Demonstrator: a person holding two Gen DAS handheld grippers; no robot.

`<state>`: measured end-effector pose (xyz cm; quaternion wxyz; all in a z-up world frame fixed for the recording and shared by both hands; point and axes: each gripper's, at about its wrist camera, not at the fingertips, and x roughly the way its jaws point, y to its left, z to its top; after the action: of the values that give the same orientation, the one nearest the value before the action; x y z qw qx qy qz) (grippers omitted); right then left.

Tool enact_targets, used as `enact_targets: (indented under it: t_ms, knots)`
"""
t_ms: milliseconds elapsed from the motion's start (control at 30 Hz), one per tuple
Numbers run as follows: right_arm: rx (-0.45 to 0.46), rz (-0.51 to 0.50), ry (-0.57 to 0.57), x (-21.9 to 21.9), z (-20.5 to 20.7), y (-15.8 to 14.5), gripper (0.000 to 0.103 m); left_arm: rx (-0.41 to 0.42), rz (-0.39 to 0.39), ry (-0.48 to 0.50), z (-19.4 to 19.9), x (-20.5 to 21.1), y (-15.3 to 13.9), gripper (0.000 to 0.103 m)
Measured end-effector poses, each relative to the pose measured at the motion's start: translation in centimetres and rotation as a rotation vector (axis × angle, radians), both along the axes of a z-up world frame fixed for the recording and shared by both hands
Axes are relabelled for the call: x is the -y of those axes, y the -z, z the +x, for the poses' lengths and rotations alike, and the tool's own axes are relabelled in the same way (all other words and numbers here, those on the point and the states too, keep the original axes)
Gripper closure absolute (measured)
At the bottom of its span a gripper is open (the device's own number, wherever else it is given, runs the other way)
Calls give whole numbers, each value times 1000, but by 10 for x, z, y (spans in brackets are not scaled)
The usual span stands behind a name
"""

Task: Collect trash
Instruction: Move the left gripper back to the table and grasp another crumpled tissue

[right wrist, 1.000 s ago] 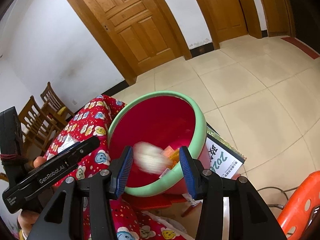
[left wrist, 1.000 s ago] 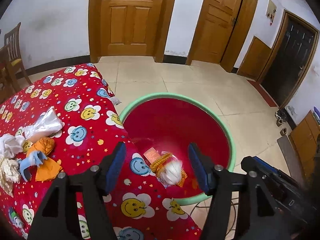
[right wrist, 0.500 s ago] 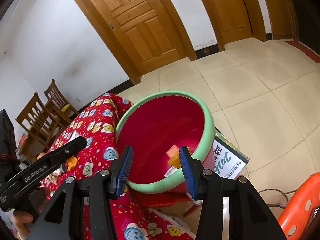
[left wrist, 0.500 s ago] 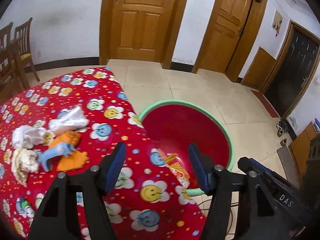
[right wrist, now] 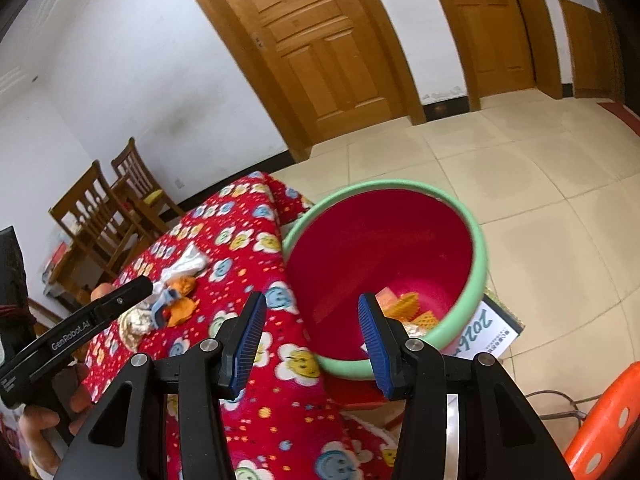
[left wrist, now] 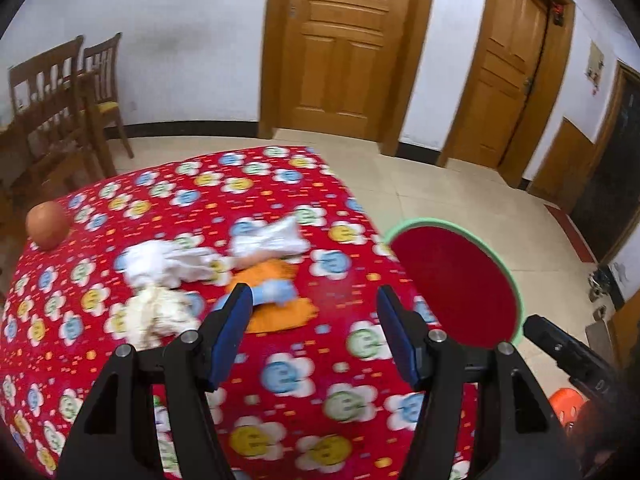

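A red basin with a green rim (left wrist: 516, 280) (right wrist: 478, 240) stands beside the table and holds orange and white scraps (right wrist: 412, 310). On the red flowered tablecloth (left wrist: 280, 380) (right wrist: 240, 248) lies a heap of trash: white crumpled tissue (left wrist: 160, 264), a clear plastic wrapper (left wrist: 272, 236) (right wrist: 188, 262), orange peel (left wrist: 280, 312) (right wrist: 182, 308), a blue piece (left wrist: 276, 292) and a yellowish wad (left wrist: 156, 316). My left gripper (left wrist: 314, 336) hangs open above the cloth just short of the heap, nothing between its fingers. My right gripper (right wrist: 310, 336) is open and empty over the basin's near rim.
A brown ball-like fruit (left wrist: 48, 224) rests at the table's far left corner. Wooden chairs (left wrist: 60, 112) stand behind the table. An orange plastic stool (right wrist: 600, 424) and a printed box (right wrist: 488, 332) sit by the basin. Tiled floor (right wrist: 540, 184) stretches to wooden doors.
A white wad that was dropping into the basin has landed inside. The left gripper has swung left from the basin toward the trash heap. The right gripper has drifted slightly and stays over the basin.
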<state>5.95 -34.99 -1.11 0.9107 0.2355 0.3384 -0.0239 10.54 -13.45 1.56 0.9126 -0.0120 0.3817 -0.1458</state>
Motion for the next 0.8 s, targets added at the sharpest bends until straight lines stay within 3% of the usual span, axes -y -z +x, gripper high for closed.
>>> enact_targets:
  t_ms: [333,800]
  knots:
    - [3,-16,-67,-35,14,-9,53,-11,49,-93,10,-55,5,39]
    - [-36,-57,-175,-89,48,-9,52,-112,46,-174,34,-110,39,39]
